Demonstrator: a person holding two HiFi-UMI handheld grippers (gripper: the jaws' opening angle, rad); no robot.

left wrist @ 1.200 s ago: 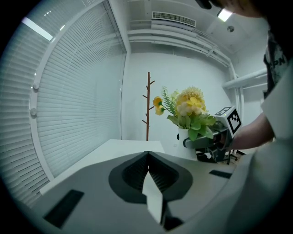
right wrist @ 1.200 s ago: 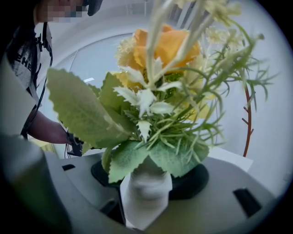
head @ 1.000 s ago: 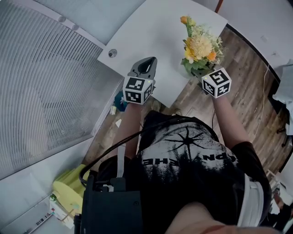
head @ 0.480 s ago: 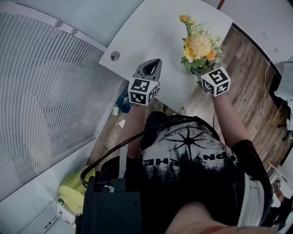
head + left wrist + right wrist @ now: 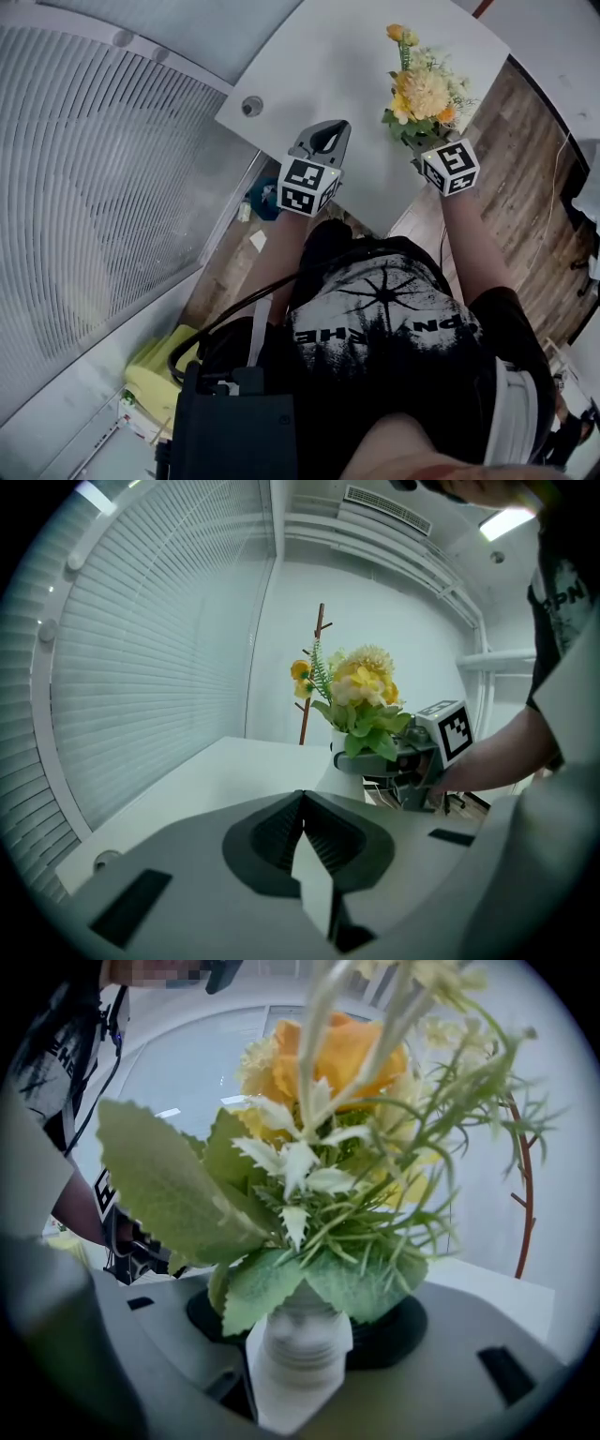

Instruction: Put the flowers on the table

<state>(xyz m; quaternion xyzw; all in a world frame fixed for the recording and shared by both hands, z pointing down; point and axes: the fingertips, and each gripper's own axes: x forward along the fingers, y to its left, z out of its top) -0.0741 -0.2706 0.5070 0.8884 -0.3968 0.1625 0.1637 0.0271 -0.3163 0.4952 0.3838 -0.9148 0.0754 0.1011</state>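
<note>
White tabletop [image 5: 309, 56], right forearm [image 5: 466, 248] extended, right tongs [image 5: 300, 1372] around upright flower vase [image 5: 300, 1330].

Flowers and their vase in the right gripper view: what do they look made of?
The flowers look artificial, probably fabric or plastic: the leaves have a flat, evenly printed texture and stiff pale sprigs. The vase is white and matte with a ridged neck; ceramic or plastic, I can't tell which.
</note>
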